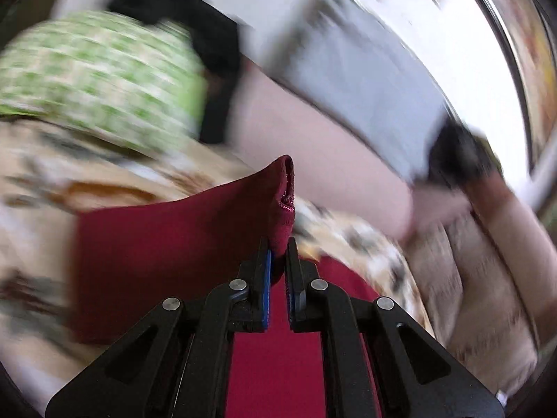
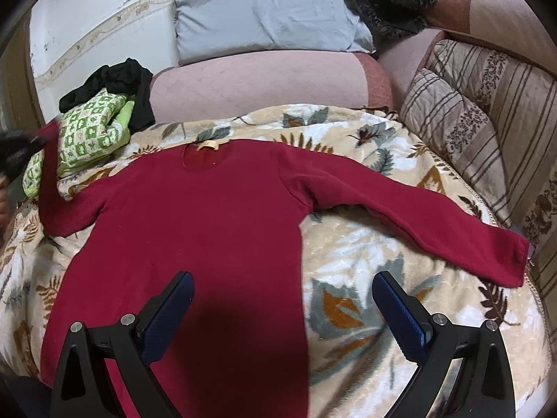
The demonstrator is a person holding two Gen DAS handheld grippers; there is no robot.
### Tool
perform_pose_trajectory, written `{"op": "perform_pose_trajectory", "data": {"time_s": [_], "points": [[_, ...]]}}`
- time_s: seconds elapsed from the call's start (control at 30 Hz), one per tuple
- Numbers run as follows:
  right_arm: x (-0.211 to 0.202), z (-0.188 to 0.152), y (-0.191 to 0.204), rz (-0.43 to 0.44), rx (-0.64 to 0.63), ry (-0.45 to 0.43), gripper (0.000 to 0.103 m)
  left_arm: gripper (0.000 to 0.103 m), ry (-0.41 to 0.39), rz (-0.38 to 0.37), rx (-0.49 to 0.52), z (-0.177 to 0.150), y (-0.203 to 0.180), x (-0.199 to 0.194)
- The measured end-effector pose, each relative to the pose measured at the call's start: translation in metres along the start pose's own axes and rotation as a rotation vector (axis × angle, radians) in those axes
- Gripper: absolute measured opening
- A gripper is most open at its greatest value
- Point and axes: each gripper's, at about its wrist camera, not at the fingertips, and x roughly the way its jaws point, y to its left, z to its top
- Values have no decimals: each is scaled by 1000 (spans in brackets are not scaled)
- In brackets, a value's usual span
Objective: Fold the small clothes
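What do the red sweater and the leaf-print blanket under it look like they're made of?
Red sweater: seemingly a soft matte knit, perhaps fleecy; the cuff shows a stitched hem.
Leaf-print blanket: plush, likely synthetic fleece, going by its embossed quilted texture and slight sheen.

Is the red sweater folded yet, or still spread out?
Mostly spread: red sweater lies flat on the blanket, one sleeve outstretched; left gripper lifts the other cuff.

Red sweater (image 2: 209, 216) flat, one sleeve lifted

bed: leaf-print blanket (image 2: 365, 244) | on it: red sweater (image 2: 209, 209), green-checked bundle (image 2: 90, 129)
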Motion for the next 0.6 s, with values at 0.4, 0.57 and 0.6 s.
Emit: {"op": "perform_pose_trajectory", "data": {"time_s": [0.4,0.57,0.6], "points": [[-7,-7,-56,-104,31,16,101,5,266,-118,203,-84,-133,148],[-12,-8,-75,-98,81,15,101,6,316,-126,204,-100,-137,167],[-12,-7,-76,-95,87,15,101,6,330,-129,207,-103,-138,170]]}}
